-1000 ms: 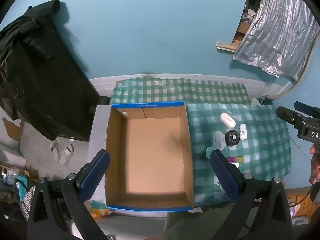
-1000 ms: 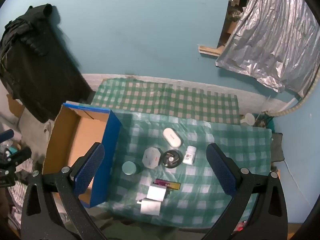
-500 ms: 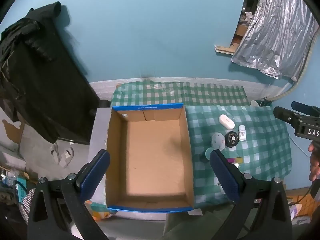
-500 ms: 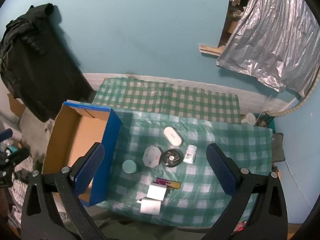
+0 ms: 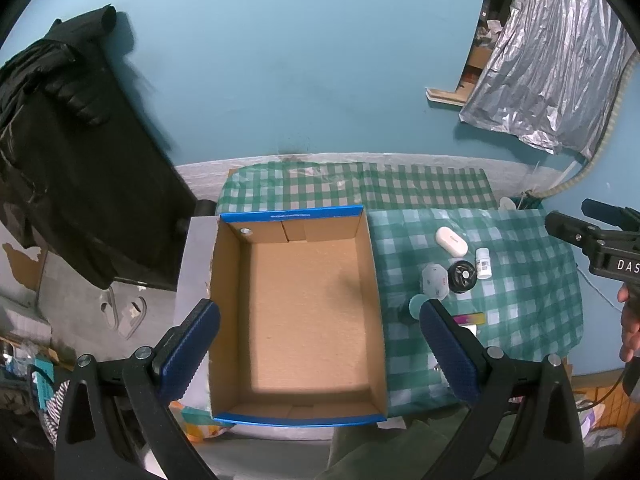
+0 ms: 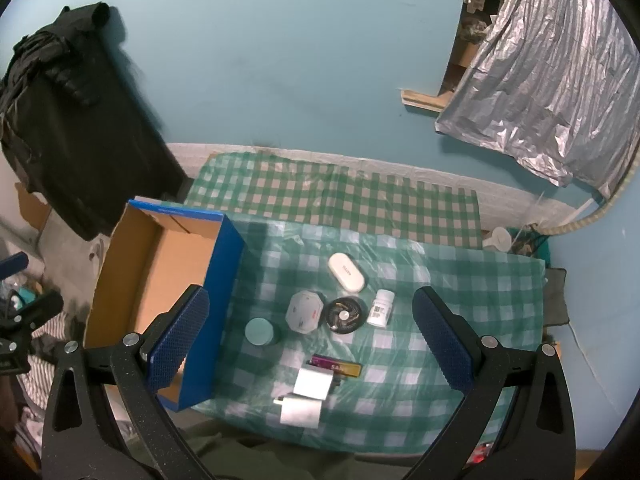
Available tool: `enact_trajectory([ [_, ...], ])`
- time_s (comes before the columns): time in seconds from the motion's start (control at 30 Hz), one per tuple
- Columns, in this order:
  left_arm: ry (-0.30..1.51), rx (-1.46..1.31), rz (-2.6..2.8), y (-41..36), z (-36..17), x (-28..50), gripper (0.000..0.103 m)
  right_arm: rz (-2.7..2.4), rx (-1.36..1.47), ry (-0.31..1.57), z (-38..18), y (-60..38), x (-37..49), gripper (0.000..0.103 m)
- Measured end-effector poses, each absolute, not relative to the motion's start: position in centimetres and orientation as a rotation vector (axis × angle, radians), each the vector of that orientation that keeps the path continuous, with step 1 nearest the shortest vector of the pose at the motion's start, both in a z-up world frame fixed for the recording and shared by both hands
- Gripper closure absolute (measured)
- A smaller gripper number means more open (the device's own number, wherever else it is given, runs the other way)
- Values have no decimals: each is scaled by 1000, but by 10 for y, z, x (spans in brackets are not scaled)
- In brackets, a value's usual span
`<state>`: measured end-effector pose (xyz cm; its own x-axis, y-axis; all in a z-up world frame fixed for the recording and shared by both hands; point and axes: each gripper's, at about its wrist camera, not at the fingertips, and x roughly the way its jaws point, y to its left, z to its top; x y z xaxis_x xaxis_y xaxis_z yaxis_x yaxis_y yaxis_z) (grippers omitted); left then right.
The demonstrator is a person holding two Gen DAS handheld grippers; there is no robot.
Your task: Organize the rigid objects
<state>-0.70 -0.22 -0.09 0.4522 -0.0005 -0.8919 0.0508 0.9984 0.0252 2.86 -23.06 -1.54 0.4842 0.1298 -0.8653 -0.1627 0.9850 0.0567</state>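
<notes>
An empty cardboard box with blue rims (image 5: 304, 308) (image 6: 160, 280) sits on the left of a green checked table (image 6: 420, 272). Small items lie to its right: a white oval case (image 6: 346, 272) (image 5: 451, 241), a white pill bottle (image 6: 381, 308) (image 5: 483, 263), a black round fan (image 6: 345, 314) (image 5: 461, 277), an octagonal clear box (image 6: 305, 312) (image 5: 434, 281), a teal round jar (image 6: 261, 331), a purple-and-yellow stick (image 6: 337, 365) and two white chargers (image 6: 314, 381). My left gripper (image 5: 320, 350) hangs open high above the box. High over the items, my right gripper (image 6: 312, 340) is open too.
A black jacket (image 5: 68, 152) hangs on the blue wall at left. Crinkled silver foil (image 6: 552, 92) covers an opening at upper right. Slippers (image 5: 124, 314) lie on the floor left of the table. A person's hand (image 5: 630, 328) holds the other gripper at right.
Both grippers have risen slightly, so the table and box look a little smaller. Nothing on the table has moved.
</notes>
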Motion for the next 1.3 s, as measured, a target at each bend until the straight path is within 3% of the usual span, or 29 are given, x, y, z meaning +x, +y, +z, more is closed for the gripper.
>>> enact_trajectory([
  [1.3, 1116, 59, -21, 6, -6, -1, 2, 196, -40, 1067, -21, -221, 35, 2],
])
